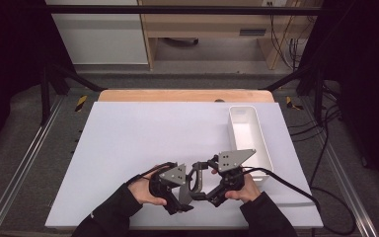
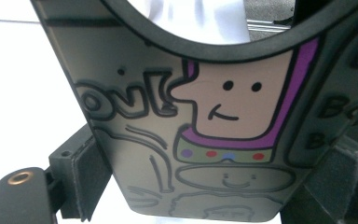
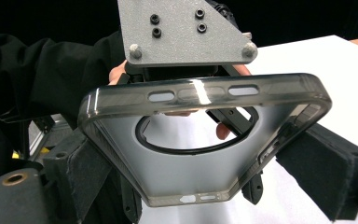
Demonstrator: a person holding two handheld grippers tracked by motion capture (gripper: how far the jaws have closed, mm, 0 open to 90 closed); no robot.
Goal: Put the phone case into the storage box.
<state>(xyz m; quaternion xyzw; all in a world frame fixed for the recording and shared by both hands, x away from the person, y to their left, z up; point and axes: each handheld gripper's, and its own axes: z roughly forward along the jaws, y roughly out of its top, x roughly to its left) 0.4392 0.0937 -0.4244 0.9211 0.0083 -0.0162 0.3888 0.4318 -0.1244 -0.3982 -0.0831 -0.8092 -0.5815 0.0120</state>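
Two grippers grasp one smoky translucent phone case [image 3: 200,154] between them.
My left gripper [image 2: 200,186] and right gripper [image 3: 205,186] clamp its cartoon-printed back; lettering unreadable.

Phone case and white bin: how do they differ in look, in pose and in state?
The case is smoky, see-through grey with a round hole and a cartoon print; the bin is plain, opaque white. The case is held above the table by the left gripper and the right gripper; the bin rests on the table. The case is a shallow shell; the bin has taller walls. Both are rectangular and empty.
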